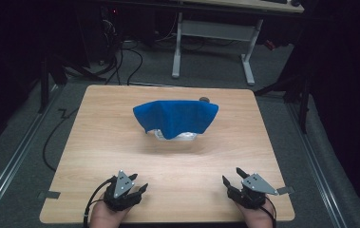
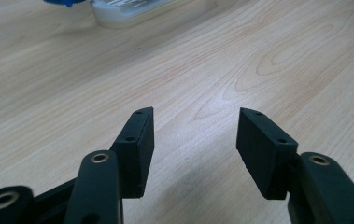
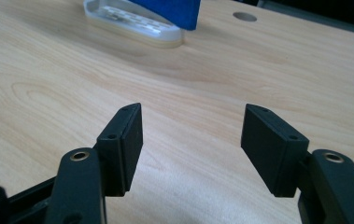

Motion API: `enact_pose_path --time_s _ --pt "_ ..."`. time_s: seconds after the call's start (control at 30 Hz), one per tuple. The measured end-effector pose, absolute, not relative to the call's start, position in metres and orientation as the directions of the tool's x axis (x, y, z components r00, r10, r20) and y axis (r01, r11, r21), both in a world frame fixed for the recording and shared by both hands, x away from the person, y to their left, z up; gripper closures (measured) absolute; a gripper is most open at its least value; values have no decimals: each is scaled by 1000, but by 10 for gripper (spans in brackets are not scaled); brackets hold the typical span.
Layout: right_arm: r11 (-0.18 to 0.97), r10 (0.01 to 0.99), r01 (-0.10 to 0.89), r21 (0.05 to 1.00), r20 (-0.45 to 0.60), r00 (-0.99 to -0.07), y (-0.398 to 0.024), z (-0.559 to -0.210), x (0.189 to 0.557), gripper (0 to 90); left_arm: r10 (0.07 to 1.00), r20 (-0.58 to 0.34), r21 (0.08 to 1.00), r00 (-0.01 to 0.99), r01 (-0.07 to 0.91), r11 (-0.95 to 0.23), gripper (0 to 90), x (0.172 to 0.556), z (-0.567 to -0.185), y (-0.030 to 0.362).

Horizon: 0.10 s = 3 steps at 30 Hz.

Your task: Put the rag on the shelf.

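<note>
A blue cloth (image 1: 175,116) is draped over a clear plastic container (image 1: 176,136) in the middle of the wooden table (image 1: 120,142). The container's pale base (image 2: 128,11) lies at the top of the left gripper view, and its rim (image 3: 132,23) with a corner of the blue cloth (image 3: 174,11) lies at the top of the right gripper view. My left gripper (image 1: 138,183) rests near the front left edge, open with nothing between its jaws. At the front right my right gripper (image 1: 233,176) is open and empty too. Both are well short of the container.
A small dark round thing (image 1: 204,99) shows just behind the cloth, and a round hole (image 3: 244,17) marks the tabletop in the right gripper view. Beyond the table stand a white desk frame (image 1: 213,42) and cables (image 1: 120,61) on grey carpet.
</note>
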State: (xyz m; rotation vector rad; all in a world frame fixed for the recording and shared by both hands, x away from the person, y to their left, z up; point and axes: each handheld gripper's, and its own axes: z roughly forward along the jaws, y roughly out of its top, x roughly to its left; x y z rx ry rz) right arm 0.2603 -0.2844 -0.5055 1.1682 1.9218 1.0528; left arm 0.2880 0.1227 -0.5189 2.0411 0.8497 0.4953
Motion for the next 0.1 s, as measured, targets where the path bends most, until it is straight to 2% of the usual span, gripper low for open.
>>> enact_pose_path --time_s 0.07,0.1 --pt "276 913 392 877 -111 -393 -284 -506 263 388 726 3 825 687 409 -390 473 293 -520 124" --pt "275 913 401 874 -107 -393 -284 -507 264 387 741 -50 830 669 441 -341 472 292 -522 122"
